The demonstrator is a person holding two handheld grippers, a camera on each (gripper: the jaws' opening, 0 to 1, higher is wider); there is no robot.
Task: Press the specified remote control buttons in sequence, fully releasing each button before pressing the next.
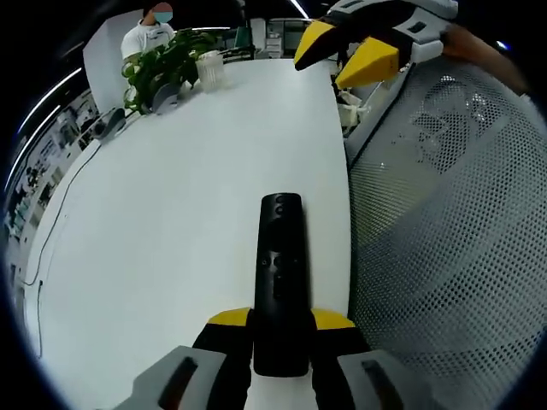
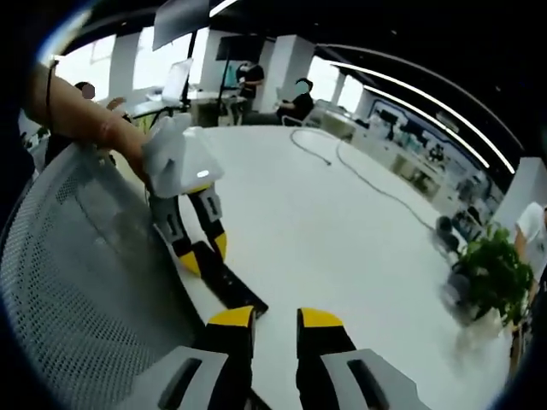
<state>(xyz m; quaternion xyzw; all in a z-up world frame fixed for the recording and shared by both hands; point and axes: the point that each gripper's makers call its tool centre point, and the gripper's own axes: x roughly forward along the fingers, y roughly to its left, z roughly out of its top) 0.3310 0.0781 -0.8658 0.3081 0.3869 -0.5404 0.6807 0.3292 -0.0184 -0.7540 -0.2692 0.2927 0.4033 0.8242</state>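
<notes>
Left hand-held gripper (image 1: 281, 323) pinches slim black remote (image 1: 280, 273); right hand-held gripper (image 2: 275, 318) slightly spread.

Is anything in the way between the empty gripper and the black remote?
Nothing visible is. The left gripper holds the remote control over the white table; the right gripper sits open close by, with bare tabletop between.

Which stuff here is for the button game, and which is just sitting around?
For the job:
remote
left gripper, holding the remote
right gripper, fingers apart

Just lying about:
plant
cup
cable
mesh chair
The white table only holds them.
</notes>
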